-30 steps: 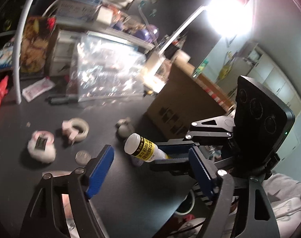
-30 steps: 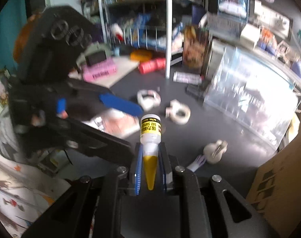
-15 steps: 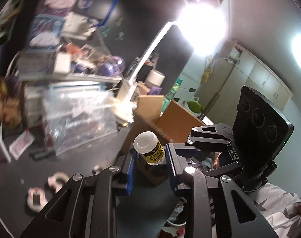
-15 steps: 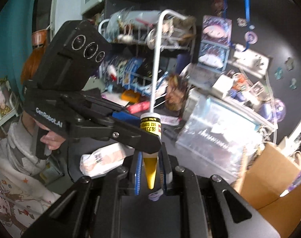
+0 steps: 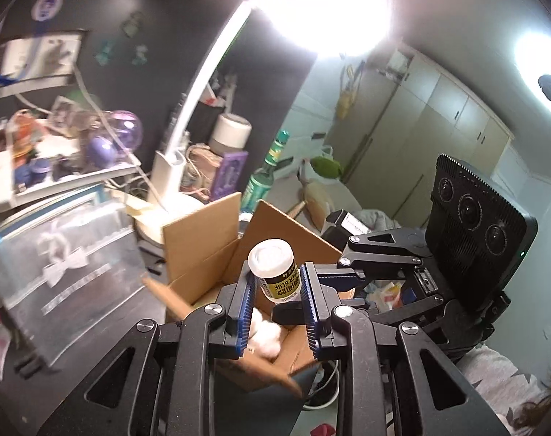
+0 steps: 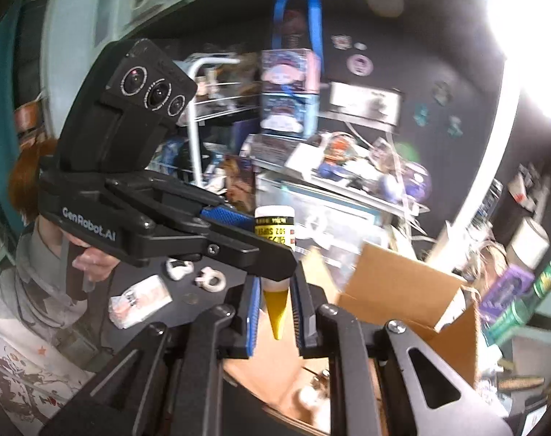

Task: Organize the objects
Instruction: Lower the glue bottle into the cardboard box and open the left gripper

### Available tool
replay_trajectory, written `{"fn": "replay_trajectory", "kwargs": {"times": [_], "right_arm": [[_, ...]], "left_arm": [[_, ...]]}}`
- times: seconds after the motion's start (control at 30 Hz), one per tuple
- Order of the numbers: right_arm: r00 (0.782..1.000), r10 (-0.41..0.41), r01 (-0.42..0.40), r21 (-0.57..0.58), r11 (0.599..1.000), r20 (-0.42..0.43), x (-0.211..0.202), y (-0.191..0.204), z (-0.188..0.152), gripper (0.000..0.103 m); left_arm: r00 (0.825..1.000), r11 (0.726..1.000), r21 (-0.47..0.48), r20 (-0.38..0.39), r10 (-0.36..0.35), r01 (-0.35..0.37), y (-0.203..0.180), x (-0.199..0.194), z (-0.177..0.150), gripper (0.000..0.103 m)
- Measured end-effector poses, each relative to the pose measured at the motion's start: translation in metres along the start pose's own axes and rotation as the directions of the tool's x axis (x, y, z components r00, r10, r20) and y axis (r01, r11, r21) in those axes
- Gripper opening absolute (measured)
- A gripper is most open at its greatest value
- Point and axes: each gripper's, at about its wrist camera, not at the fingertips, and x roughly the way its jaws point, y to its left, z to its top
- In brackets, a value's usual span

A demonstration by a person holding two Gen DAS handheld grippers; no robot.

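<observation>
Both tools clamp one small plastic glue bottle (image 5: 275,272): left tool (image 5: 277,307) on labelled body, right tool (image 6: 275,318) on yellow cone tip; open cardboard box (image 5: 199,239) below centre.

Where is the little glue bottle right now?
The small white-capped, yellow-labelled glue bottle is up in the air, pinched from both ends by the left gripper and right gripper, just above the open brown cardboard box.

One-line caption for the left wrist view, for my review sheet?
Both tongs clamp a super glue bottle above an open cardboard box holding cotton balls.
</observation>
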Motion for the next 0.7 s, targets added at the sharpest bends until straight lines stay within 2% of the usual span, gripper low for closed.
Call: {"fn": "replay_trajectory", "kwargs": {"times": [0.17,0.37,0.53,0.6,0.63,0.67,0.7], "right_arm": [[0.997,-0.008,0.016,0.111,0.994,-0.073,0.002,-0.038,-0.011,0.013],[0.978,0.015,0.034,0.230,0.973,-0.208,0.020,-0.068,-0.025,0.013],[0.958,-0.001,0.072,0.239,0.968,-0.287,0.033,-0.077,-0.034,0.013],[0.952,-0.019,0.091,0.224,0.970,-0.307,0.036,-0.076,-0.036,0.014],[0.949,-0.030,0.101,0.212,0.972,-0.314,0.037,-0.076,-0.037,0.016],[0.947,-0.045,0.114,0.201,0.973,-0.317,0.037,-0.075,-0.037,0.027],[0.949,-0.051,0.116,0.195,0.974,-0.312,0.036,-0.074,-0.037,0.043]], "left_arm": [[0.993,1.000,-0.028,-0.121,-0.001,-0.003,0.002,0.045,0.013,0.020],[0.966,0.997,-0.066,-0.259,0.016,-0.034,0.010,0.088,0.014,0.020],[0.945,0.995,-0.058,-0.321,0.056,-0.078,0.010,0.106,0.012,0.021],[0.939,0.992,-0.031,-0.327,0.108,-0.125,0.008,0.108,0.012,0.037],[0.939,0.990,-0.019,-0.322,0.125,-0.138,0.006,0.107,0.013,0.057],[0.942,0.990,-0.009,-0.309,0.134,-0.143,0.005,0.105,0.014,0.071],[0.946,0.990,-0.002,-0.294,0.134,-0.141,0.004,0.101,0.015,0.075]]}}
